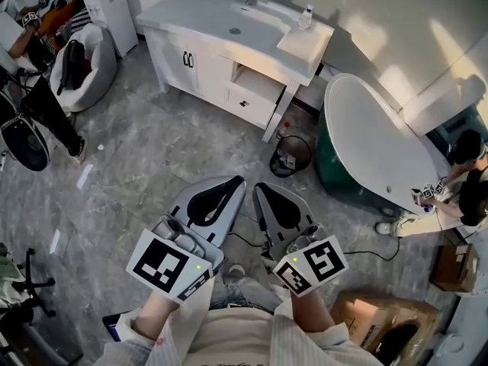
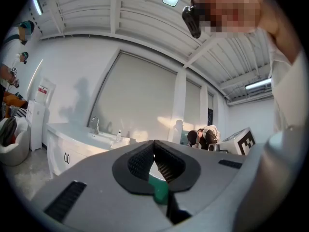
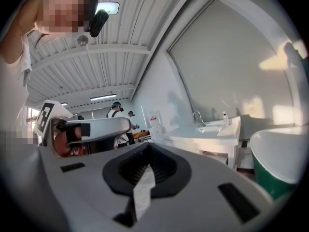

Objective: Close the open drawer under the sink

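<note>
1. The open drawer [image 1: 258, 84] is sitting pulled out at the right end of the white vanity [image 1: 191, 17], well ahead of both grippers and apart from them.
2. I am holding the left gripper [image 1: 237, 181] and the right gripper [image 1: 258, 187] side by side over the floor, each with its jaw tips pressed together and pinching nothing.
3. A black bin [image 1: 292, 155] is standing ahead and to the right of the right gripper, near the vanity's right end. A green bathtub [image 1: 358, 139] is lying further right.
4. The head view is showing the drawer's inside. The left gripper view is showing only the vanity's doors and the faucet [image 2: 95, 124], with that gripper's own body covering the drawer.
5. The right gripper view is catching a bottle [image 3: 225, 118] on the counter, but the drawer is too small to make out there.
6. A person [image 1: 467, 178] is bending past the tub, partly cut off by the frame edge.
</note>
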{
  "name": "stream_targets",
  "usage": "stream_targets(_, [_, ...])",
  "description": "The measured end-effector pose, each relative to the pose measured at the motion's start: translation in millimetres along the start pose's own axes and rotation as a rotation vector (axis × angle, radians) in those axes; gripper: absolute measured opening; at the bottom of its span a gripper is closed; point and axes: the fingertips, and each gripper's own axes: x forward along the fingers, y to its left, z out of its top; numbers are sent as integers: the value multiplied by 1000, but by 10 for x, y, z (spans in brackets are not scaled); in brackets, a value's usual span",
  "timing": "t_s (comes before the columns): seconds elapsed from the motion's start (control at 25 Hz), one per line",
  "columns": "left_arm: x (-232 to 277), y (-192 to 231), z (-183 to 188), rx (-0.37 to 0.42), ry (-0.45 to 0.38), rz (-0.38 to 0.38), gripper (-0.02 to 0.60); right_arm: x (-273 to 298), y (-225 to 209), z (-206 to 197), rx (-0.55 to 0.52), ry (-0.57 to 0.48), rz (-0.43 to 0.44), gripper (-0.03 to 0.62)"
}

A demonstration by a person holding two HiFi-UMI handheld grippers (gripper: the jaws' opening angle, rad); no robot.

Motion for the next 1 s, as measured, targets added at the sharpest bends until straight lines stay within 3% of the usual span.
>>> stream_targets(0.52, [491,1079,166,17,37,-117,15,1089,-348,113,17,-25,-127,9])
stream_targets(1.0, [627,1512,193,19,54,-118,15,1424,-547,110,44,-20,-171,9])
